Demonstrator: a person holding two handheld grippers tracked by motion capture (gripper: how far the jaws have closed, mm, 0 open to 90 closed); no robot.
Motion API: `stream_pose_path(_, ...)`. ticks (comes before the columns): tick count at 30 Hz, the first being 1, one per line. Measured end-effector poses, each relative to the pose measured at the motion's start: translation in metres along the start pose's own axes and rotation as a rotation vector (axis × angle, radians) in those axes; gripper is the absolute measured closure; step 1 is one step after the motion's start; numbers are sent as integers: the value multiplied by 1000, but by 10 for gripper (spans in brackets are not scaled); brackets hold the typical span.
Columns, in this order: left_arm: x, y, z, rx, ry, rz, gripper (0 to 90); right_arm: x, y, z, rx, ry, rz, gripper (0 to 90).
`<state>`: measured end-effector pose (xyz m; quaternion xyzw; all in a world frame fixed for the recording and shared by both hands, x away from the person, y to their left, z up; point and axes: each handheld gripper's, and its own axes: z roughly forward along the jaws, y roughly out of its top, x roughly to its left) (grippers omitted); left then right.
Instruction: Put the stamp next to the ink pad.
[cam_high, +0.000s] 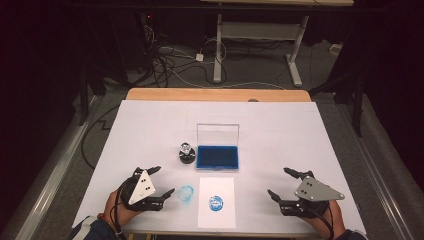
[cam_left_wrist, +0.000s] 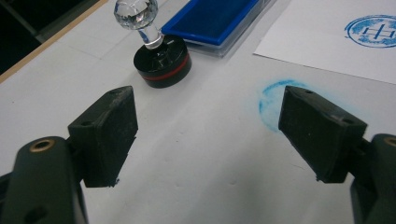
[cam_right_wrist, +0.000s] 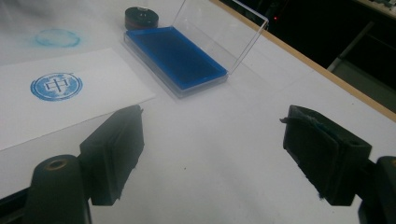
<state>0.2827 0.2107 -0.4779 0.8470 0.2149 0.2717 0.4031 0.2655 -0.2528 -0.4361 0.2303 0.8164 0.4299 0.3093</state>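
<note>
Stamp (cam_high: 186, 153) standing upright just left of ink pad (cam_high: 217, 156), touching nothing. Left gripper (cam_high: 165, 181) lying near-left of pad, jaws spread wide, empty; right gripper (cam_high: 281, 185) near-right, likewise gaping. Judging stamp rigid, light; clear knob likely slippery, so taking black base. Paper (cam_high: 216, 202) showing blue round seal (cam_right_wrist: 56, 86) reading "中".

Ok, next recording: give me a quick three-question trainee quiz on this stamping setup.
1. True or false: the ink pad has its clear lid raised.
2. Where does the stamp stand? A) on the paper sheet B) on the table beside the ink pad C) in the left gripper
3. Fill in: the round print on the paper sheet is ____ in colour.

Key: 1 true; 2 B; 3 blue.
</note>
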Motion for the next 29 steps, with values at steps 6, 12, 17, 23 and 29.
stream_pose_path(6,2,0,-2,-10,-4,0,189,2,2,1,0,-3,-7,200)
stream_pose_path(12,2,0,-1,-5,-8,-4,189,2,2,0,-1,1,-19,200)
stream_pose_path(17,2,1,0,0,2,-4,189,1,1,-1,-3,-4,-14,200)
stream_pose_path(23,3,1,1,1,1,-10,189,1,1,0,-3,9,-22,200)
stream_pose_path(29,4,2,2,4,6,-14,189,-1,0,0,-8,10,-16,200)
